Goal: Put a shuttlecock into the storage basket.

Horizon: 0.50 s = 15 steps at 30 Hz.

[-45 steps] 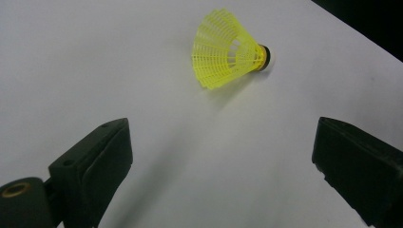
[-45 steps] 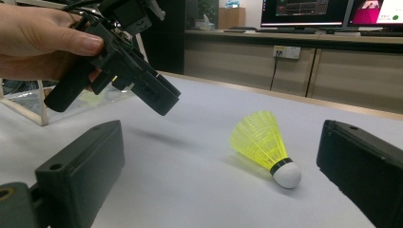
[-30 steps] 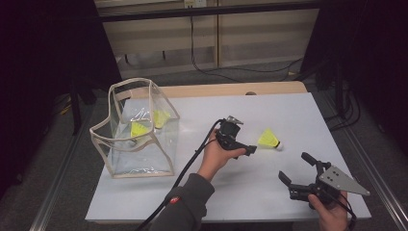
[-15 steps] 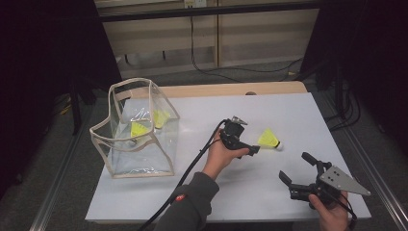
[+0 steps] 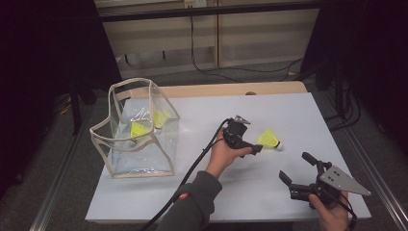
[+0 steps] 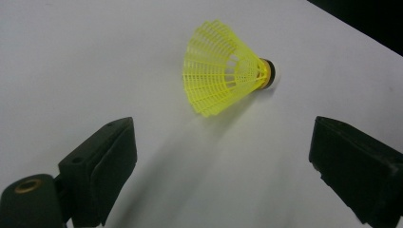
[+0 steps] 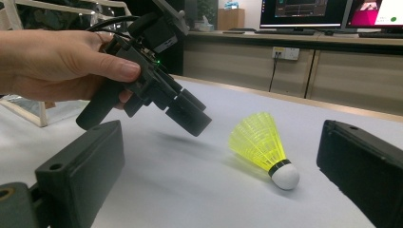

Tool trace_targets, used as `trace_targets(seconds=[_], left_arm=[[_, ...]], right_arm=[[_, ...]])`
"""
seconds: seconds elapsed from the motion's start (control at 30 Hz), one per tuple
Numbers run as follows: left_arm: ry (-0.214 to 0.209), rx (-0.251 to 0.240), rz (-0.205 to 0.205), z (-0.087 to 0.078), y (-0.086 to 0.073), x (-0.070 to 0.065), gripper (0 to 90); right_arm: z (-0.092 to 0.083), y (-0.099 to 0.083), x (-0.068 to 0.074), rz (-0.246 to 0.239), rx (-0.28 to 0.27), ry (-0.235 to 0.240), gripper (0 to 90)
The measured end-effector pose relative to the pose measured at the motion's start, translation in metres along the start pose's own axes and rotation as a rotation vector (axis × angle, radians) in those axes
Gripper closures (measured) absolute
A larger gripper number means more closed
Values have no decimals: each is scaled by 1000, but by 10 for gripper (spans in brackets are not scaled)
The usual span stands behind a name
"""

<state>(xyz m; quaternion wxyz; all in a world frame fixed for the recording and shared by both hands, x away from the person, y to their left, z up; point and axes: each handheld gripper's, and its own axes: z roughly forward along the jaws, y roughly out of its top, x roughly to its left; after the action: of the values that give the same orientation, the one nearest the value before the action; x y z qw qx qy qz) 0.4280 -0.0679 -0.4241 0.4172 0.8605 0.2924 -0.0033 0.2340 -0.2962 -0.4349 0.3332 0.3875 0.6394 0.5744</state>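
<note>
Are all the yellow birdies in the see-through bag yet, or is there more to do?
Not quite. Two yellow shuttlecocks already sit inside the clear bag. One last shuttlecock lies on its side on the white table. The left gripper is right next to it with its jaws open, not touching it. The right gripper waits open nearby. Left: grab that one and drop it in.
</note>
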Motion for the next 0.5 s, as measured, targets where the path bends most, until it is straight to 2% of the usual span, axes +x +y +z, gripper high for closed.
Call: trace_targets(seconds=[0.5], left_arm=[[-18, 4, 12, 10, 2, -2, 140]], right_arm=[[0, 0, -1, 4, 1, 2, 19]])
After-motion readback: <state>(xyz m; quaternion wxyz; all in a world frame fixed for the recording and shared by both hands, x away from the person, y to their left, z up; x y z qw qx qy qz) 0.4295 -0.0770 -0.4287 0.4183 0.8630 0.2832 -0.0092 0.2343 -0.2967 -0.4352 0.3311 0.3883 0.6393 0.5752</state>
